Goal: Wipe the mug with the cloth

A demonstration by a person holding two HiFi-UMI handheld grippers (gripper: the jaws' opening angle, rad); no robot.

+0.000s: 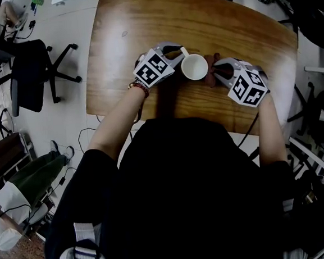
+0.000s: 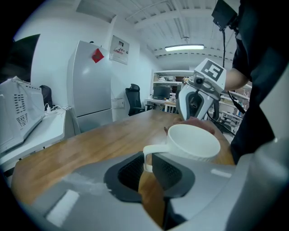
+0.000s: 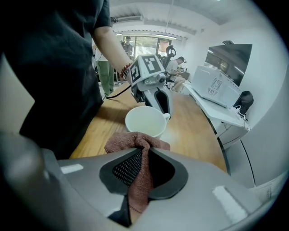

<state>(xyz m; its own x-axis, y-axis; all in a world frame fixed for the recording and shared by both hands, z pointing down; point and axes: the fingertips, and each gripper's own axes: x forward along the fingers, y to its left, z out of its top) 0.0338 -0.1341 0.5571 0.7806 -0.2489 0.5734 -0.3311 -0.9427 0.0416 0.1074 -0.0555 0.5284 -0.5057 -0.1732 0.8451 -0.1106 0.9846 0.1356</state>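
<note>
Left of centre on the wooden table (image 1: 142, 32), the left gripper (image 2: 148, 164) has its jaws pinched on the handle (image 2: 156, 150) of the white mug (image 1: 194, 67), prob. to pin it so it won't slide or spin when rubbed. Mug stands upright, mouth up, abt mid-table betw. the two tools. Just right of it, touching its side or very near (can't tell which), is the brown cloth (image 3: 137, 144), bunched into a wad past the jaw tips w/ a tail hanging back thru them. Farther right, the right gripper (image 1: 220, 71) is clamped tight on that cloth, wad aimed at the mug wall, so a push fwd should bring fabric, not the jaws, onto the ceramic. Wiping looks abt to start.
</note>
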